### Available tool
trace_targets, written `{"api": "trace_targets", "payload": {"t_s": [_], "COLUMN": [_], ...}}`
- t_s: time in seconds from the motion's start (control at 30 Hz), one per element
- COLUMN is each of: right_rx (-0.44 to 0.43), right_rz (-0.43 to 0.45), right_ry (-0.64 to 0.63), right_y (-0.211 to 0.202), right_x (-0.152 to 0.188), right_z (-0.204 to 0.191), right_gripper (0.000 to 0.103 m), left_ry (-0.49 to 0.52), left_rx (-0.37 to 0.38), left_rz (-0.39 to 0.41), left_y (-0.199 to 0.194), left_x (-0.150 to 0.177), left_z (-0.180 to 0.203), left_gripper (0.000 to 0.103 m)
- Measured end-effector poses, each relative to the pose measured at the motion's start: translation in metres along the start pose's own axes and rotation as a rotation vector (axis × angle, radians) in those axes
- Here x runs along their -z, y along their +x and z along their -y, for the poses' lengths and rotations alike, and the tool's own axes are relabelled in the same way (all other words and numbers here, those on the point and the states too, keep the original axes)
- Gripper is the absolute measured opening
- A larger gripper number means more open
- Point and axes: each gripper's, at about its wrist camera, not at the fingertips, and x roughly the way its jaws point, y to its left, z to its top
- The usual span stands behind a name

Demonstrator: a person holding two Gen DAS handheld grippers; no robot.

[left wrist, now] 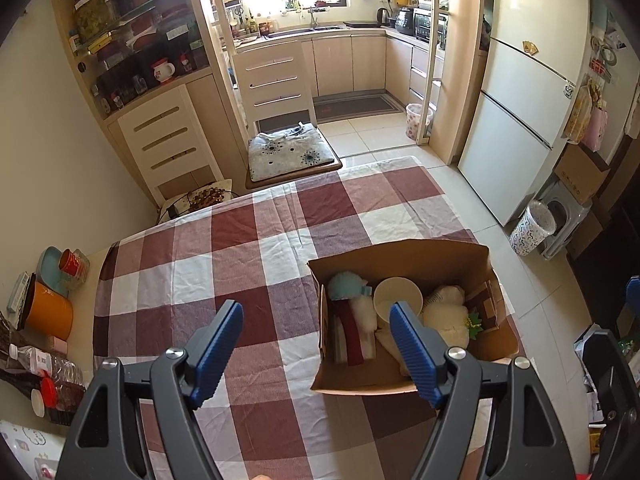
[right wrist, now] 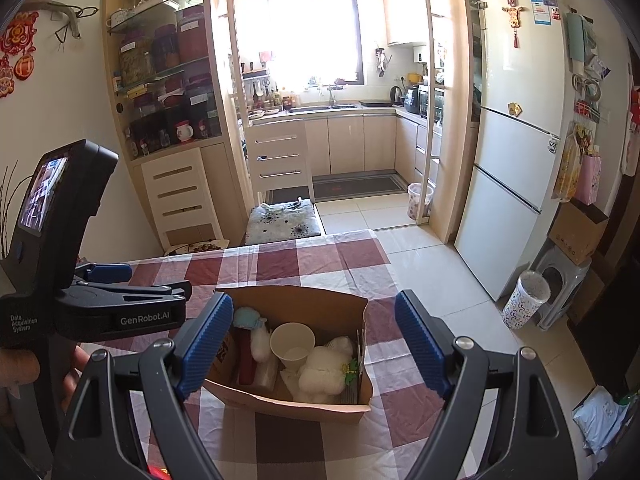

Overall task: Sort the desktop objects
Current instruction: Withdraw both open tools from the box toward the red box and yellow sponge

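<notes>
An open cardboard box (left wrist: 360,382) (right wrist: 304,406) stands on the red-and-white checked tablecloth (left wrist: 224,276) (right wrist: 312,264). Inside it are a white paper cup (left wrist: 400,294) (right wrist: 292,344), a white plush toy (left wrist: 446,320) (right wrist: 324,376), a teal fluffy item (left wrist: 346,284) (right wrist: 246,316) and a red-and-white folded item (left wrist: 354,336) (right wrist: 246,360). My left gripper (left wrist: 316,356) is open and empty, above the table just left of the box. My right gripper (right wrist: 314,346) is open and empty, above the box. The left gripper's body (right wrist: 100,308) shows at the left of the right wrist view.
An orange canister (left wrist: 48,314), red cup (left wrist: 72,262) and plastic bottles (left wrist: 52,376) crowd the table's left edge. A cushioned chair (left wrist: 288,148) stands at the far end. A fridge (left wrist: 528,92) and patterned bins (left wrist: 532,228) stand on the floor to the right.
</notes>
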Motion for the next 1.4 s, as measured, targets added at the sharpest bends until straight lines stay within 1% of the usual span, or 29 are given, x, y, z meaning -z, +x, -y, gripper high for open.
{"api": "trace_targets", "payload": {"t_s": [0.4, 0.67, 0.93, 1.4], "right_rx": [-0.003, -0.002, 0.000, 0.003], "right_rz": [0.002, -0.004, -0.017, -0.008], "right_ry": [-0.009, -0.017, -0.025, -0.032], "right_y": [-0.013, -0.020, -0.032, -0.052], "right_x": [0.006, 0.008, 0.016, 0.024], "right_z": [-0.004, -0.007, -0.009, -0.016], "right_gripper": [0.084, 0.085, 0.086, 0.089], "left_ry": [-0.007, -0.013, -0.026, -0.038], "left_rx": [-0.006, -0.003, -0.002, -0.001], "left_rz": [-0.008, -0.018, -0.024, -0.025], "left_y": [-0.006, -0.012, -0.020, -0.032], "left_x": [0.008, 0.020, 0.034, 0.052], "left_z": [-0.004, -0.006, -0.010, -0.012], "left_gripper": [0.078, 0.078, 0.078, 0.078]}}
